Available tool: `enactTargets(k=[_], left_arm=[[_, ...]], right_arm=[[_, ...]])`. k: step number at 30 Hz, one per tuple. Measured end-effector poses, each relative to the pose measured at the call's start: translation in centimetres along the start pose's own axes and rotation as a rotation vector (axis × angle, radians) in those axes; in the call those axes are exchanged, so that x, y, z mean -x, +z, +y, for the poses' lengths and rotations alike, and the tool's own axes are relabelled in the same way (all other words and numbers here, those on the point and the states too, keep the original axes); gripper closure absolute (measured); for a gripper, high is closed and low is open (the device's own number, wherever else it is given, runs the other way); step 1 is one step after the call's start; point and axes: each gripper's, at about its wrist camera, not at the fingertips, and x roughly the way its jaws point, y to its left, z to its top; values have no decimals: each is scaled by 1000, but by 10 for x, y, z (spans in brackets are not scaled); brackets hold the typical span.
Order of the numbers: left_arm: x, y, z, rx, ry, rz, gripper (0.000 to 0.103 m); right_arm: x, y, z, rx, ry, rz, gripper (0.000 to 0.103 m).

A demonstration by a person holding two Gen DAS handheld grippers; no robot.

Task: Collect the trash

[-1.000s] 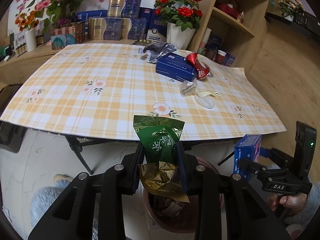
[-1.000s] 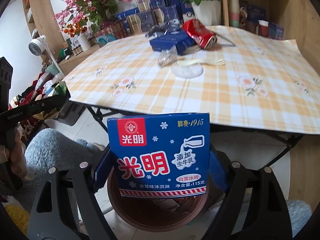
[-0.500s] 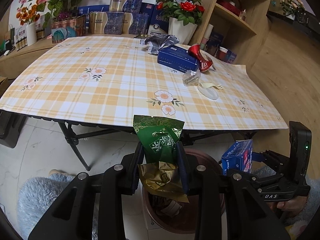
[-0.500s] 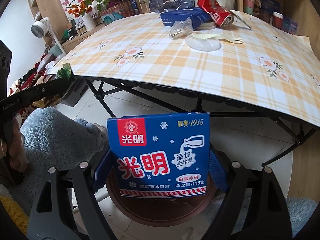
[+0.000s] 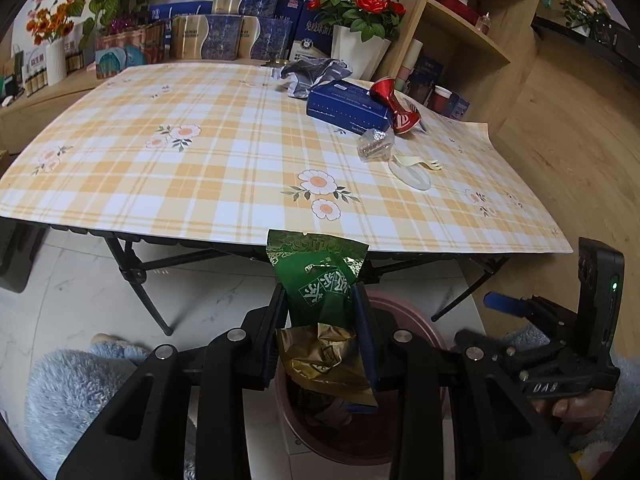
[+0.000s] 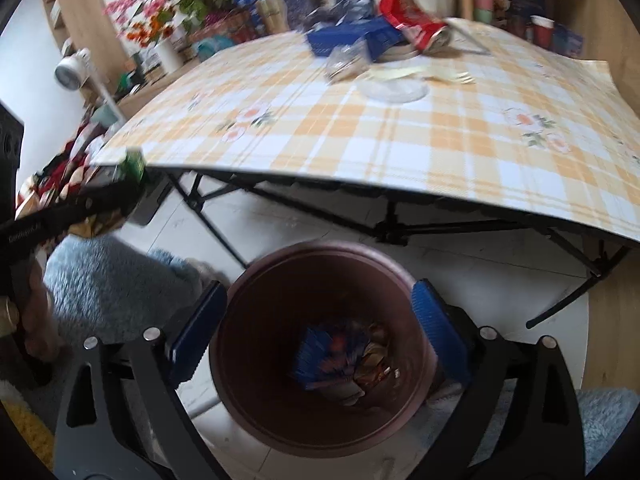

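Observation:
My left gripper (image 5: 320, 298) is shut on a green-and-gold foil wrapper (image 5: 320, 280), held just above the brown trash bin (image 5: 416, 320) on the floor. My right gripper (image 6: 320, 296) hangs over the same bin (image 6: 320, 250); its jaws are opening and nothing is between them. A blue ice-cream carton (image 6: 316, 354) lies at the bin's bottom among other wrappers. On the checked table (image 5: 200, 168) lie a crushed red can (image 5: 394, 106), a blue box (image 5: 348, 106), a silver foil bag (image 5: 314, 74), a clear wrapper (image 5: 374, 144) and a plastic lid with a fork (image 5: 412, 172).
The table's front edge and its black folding legs (image 5: 136, 272) stand just behind the bin. Flower pots, boxes and a wooden shelf (image 5: 460, 32) line the far side. A person's fluffy blue sleeves (image 6: 112, 280) flank the bin, and the floor is white tile.
The blue carton has left my right gripper and dropped into the bin, and the right jaws have spread wider. My left gripper sank slightly, still holding the green wrapper.

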Motion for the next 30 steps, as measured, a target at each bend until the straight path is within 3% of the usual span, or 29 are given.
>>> enactTargets(k=[5, 11, 24, 28, 30], left_arm=[[-8, -4, -16, -73, -39, 35, 71], [-25, -12, -40, -184, -66, 103, 71], [-33, -19, -54, -244, -89, 135, 70], [-32, -18, -54, -238, -98, 130, 47], [-29, -17, -54, -232, -99, 115, 42]], right_arm=[[13, 3, -27, -133, -40, -81, 7], [16, 3, -54, -265, -49, -99, 7], [15, 2, -51, -252, -46, -98, 7], [16, 2, -49, -250, -46, -96, 7], [15, 1, -48, -247, -46, -95, 7]])
